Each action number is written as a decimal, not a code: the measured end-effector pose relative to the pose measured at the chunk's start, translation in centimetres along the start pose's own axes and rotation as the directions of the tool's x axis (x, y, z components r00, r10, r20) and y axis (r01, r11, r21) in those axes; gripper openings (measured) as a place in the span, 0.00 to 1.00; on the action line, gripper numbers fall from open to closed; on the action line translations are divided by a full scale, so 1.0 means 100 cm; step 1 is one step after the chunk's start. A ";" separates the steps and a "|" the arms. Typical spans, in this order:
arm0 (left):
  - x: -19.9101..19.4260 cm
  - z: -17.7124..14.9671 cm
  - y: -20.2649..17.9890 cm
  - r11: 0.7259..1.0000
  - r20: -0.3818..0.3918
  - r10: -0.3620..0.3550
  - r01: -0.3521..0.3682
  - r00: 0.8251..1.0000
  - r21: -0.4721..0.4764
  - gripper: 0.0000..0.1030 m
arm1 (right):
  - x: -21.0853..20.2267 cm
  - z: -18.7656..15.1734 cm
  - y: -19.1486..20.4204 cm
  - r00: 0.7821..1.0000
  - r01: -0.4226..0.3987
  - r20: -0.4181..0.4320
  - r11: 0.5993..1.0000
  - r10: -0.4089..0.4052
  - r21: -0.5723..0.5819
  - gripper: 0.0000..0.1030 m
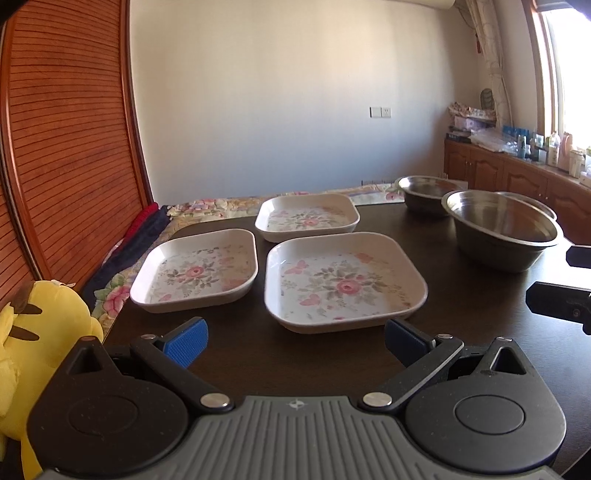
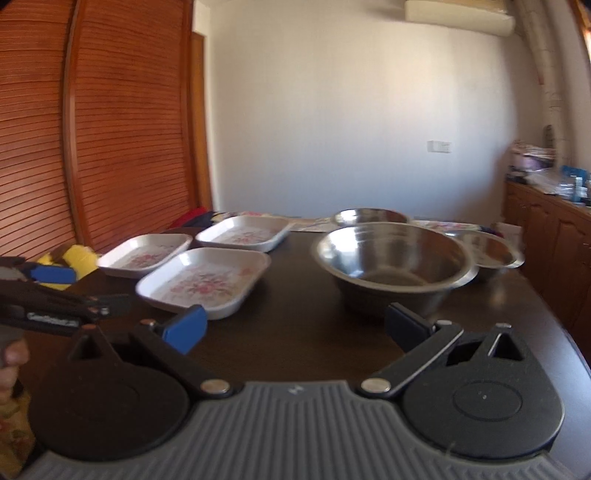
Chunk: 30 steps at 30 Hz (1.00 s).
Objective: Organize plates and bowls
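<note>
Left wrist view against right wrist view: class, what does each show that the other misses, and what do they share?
Only the left wrist view shows the sunlit window and the yellow plush toy's striped head. Only the right wrist view shows the wall-mounted white air conditioner and the person's hand holding the left gripper. Both share three square floral plates and the large steel bowl on the dark table.

Each gripper, the left gripper (image 1: 295, 341) and the right gripper (image 2: 295, 326), has a grey ribbed body, two black round housings, black linkage bars with silver rivets, and fingers (image 1: 186, 341) padded in textured blue; a hand (image 2: 13, 360) shows beside a floral-patterned sleeve (image 2: 9, 435)
</note>
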<state>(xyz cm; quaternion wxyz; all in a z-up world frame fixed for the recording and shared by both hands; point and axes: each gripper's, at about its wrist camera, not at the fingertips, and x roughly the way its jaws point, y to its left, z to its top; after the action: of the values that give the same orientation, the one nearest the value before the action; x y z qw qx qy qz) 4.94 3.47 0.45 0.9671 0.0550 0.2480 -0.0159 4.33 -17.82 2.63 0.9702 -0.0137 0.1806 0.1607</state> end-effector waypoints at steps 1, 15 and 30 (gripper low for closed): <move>0.003 0.002 0.003 1.000 -0.008 -0.005 0.005 1.000 0.001 1.00 | 0.004 0.003 0.002 1.000 -0.017 -0.009 1.000 0.017 -0.007 0.98; 0.042 0.020 0.042 0.997 -0.048 -0.069 0.068 0.996 -0.036 0.85 | 0.054 0.025 0.020 0.978 -0.167 -0.140 0.984 0.157 -0.062 0.81; 0.069 0.023 0.048 0.988 -0.076 -0.154 0.151 0.985 -0.041 0.37 | 0.099 0.028 0.031 0.957 -0.179 -0.245 0.980 0.154 -0.084 0.51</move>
<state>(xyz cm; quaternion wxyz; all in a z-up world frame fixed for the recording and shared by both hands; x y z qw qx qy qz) 12.39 8.00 -0.37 0.9533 0.0193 0.2899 -0.0832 13.07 -11.65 1.78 0.9227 -0.0688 0.2869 0.2483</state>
